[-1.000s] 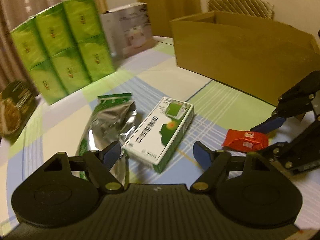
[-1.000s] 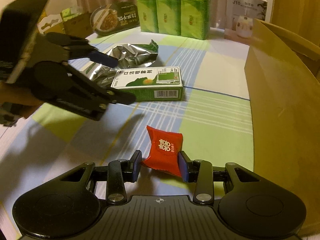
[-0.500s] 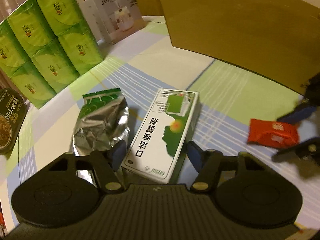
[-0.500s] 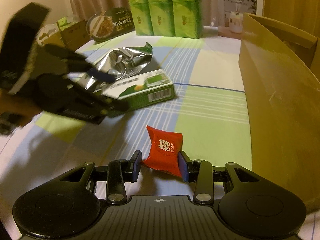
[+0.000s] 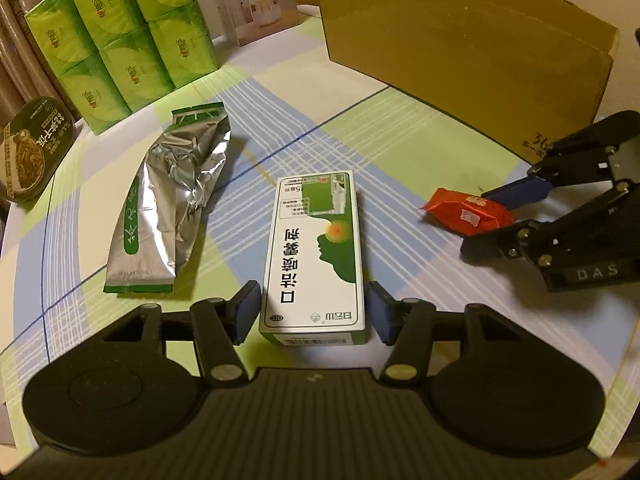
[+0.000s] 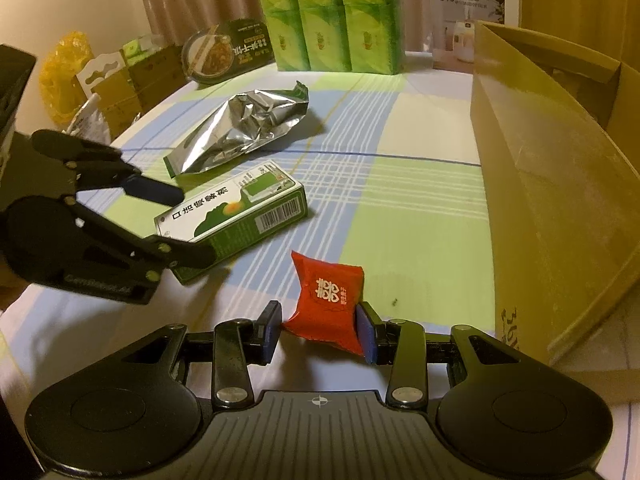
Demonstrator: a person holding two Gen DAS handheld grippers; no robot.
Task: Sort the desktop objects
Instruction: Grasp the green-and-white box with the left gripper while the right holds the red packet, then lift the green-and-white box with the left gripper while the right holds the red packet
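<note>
Judging by how things lie, the sorting has barely begun: three loose items are all on the checked green, blue and white tablecloth (image 5: 400,128), and what shows of the inside of the large open brown cardboard box (image 5: 472,40) along the tabletop's far right edge shows nothing sorted into it, though most of its interior is hidden

The left gripper (image 5: 312,312) straddles the near end of the white and green rectangular carton with Chinese print (image 5: 316,248). Its jaws are spread, with the blue pads (image 5: 245,310) just beside the carton's long sides; a thin gap shows on each side, so I read it as released and not yet grasping. The carton lies flat near the middle of the tabletop, its barcode side showing in the right wrist view (image 6: 240,212)

The right gripper (image 6: 320,330) has its pads on either side of the small red pillow-shaped foil sachet with a white double-happiness mark (image 6: 328,304). The right pad touches the sachet's edge and the left sits at its corner, so it looks closed on the sachet, though how firmly I cannot tell. The sachet sits near the box's corner, between carton and box

The crumpled silver foil pouch with green trim (image 5: 168,208) lies untouched beyond the carton, toward the tabletop's far left. It looks torn open and flattened

What appears left: closing on the carton, carrying both pieces off, then the pouch
</note>
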